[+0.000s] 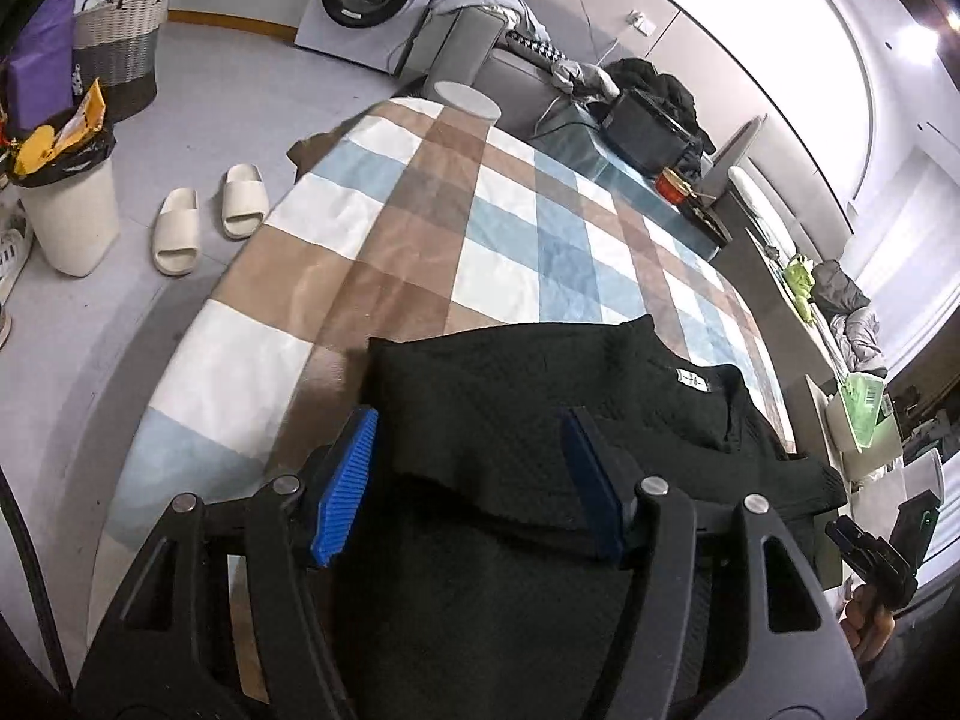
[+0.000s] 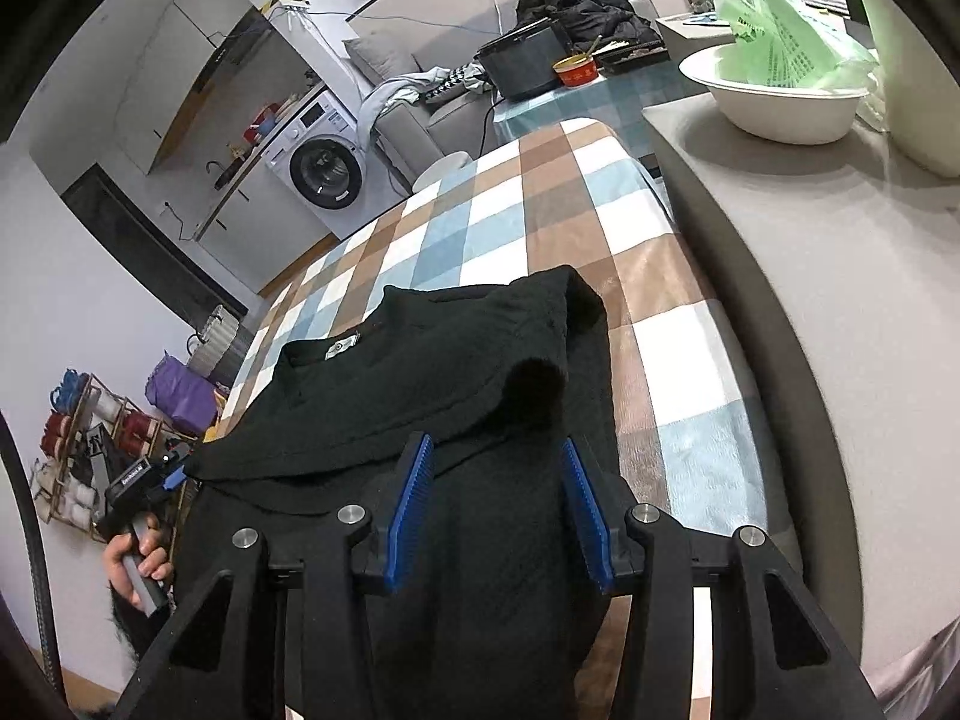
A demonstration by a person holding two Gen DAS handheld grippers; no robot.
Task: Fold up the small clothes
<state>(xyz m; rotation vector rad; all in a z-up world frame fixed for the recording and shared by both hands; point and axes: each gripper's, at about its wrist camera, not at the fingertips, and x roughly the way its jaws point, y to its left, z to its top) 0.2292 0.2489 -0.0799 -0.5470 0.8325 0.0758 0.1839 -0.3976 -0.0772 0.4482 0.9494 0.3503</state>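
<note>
Left gripper (image 1: 471, 480): jaws apart, blue pads either side of a fold edge in the black top (image 1: 540, 396), nothing pinched. Right gripper (image 2: 501, 510): jaws apart as well, straddling the other side of the same top (image 2: 420, 372), just below the sleeve opening (image 2: 534, 384). Whether either pad touches cloth cannot be told from these views.

Black top flat on the checked blanket (image 1: 420, 210), collar and white label (image 1: 691, 379) pointing away from both grippers, upper part already doubled over the body, near end running off under the gripper frames.

Risks from here, as judgement only:
- Closing on one layer only, with thick knit and stacked layers under each pad; result likely a fold pulled open rather than carried over.
- Closing on blanket together with top, given soft pile directly beneath; blanket then dragged up with the lift.
- Uneven lift between the two sides, skewing the fold line and leaving the collar off-centre.
- Loose sleeve on the right flopping out during a lift, undoing the tidy edge.
- Near end hanging toward the blanket's edge; possible slide off under its own weight once the far part is raised.
- Table (image 2: 840, 300) beside the blanket close on the right; chance of an elbow or gripper frame brushing it during a wide swing.
</note>
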